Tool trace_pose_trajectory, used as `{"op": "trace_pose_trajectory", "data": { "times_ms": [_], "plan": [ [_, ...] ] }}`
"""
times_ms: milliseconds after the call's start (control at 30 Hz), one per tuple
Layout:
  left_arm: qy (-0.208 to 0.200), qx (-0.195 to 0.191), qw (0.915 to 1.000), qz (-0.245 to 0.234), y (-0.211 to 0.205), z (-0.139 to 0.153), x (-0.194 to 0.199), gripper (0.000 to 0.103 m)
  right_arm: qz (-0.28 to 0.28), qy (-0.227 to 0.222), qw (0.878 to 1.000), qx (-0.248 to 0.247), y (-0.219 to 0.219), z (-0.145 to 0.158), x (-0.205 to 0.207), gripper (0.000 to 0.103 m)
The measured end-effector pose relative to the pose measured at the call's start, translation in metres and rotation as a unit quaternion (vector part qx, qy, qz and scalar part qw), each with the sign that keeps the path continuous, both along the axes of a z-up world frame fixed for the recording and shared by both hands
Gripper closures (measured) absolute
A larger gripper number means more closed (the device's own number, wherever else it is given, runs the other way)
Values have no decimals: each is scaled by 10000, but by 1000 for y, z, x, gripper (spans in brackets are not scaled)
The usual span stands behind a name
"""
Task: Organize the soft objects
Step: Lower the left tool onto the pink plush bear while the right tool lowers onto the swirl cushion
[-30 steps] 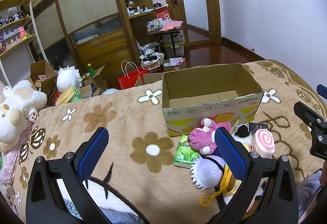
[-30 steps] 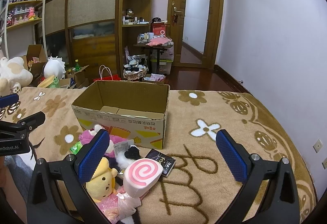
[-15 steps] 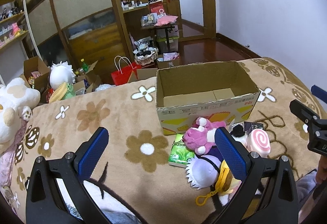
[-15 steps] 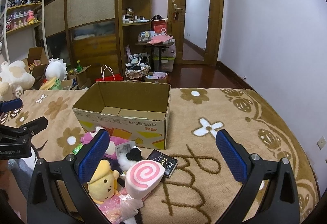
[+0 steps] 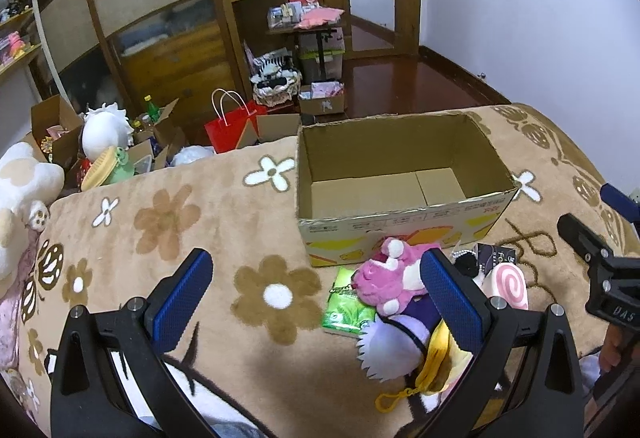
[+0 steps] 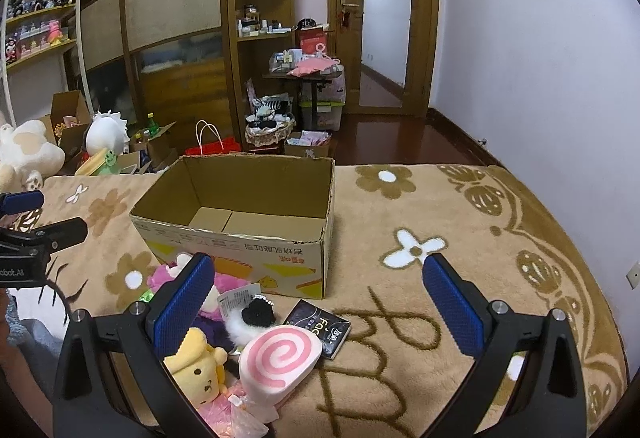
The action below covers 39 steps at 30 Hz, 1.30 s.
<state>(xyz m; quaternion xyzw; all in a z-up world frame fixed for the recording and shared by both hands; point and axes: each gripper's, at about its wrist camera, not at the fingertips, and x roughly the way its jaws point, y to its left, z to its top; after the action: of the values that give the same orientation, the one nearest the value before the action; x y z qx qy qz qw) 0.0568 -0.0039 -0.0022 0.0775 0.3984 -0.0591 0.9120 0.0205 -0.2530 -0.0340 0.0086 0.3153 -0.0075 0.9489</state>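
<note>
Both the left tool (image 5: 316, 296) and the right tool (image 6: 318, 300) hung spread wide and empty above the blanket (image 5: 224, 222). The soft toys — pink plush (image 5: 390, 280), swirl cushion (image 6: 280, 358), yellow plush (image 6: 196, 374) — lay heaped just in front of the empty cardboard box (image 6: 248, 238). Risk: a grab in that tangle might drag a neighbour along or snag the keychain loop (image 5: 394, 396). Room lay open right of the box; its near wall crowded the heap.
</note>
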Motion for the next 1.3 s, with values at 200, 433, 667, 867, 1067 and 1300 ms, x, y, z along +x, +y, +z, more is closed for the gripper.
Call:
{"op": "trace_pose_trajectory", "data": {
  "times_ms": [200, 433, 667, 867, 1067, 1300],
  "plan": [
    [188, 163, 9997, -46, -14, -7, 15, 1, 35, 171, 9998, 77, -4, -8, 12, 0],
    [581, 76, 9982, -123, -23, -29, 34, 1, 96, 505, 9985, 189, -4, -24, 25, 0],
    [902, 6, 9958, -150, -26, -53, 47, 1, 174, 832, 9963, 154, 0, -42, 38, 0],
    [1163, 13, 9931, -133, -29, -74, 53, 1, 168, 1132, 9931, 269, -3, -58, 45, 0],
    [1303, 1, 9912, -221, -34, -87, 57, 1, 227, 1377, 9894, 395, -5, -73, 52, 0],
    [1368, 58, 9900, -348, -40, -99, 63, 1, 309, 1663, 9846, 430, 0, -88, 58, 0]
  ]
}}
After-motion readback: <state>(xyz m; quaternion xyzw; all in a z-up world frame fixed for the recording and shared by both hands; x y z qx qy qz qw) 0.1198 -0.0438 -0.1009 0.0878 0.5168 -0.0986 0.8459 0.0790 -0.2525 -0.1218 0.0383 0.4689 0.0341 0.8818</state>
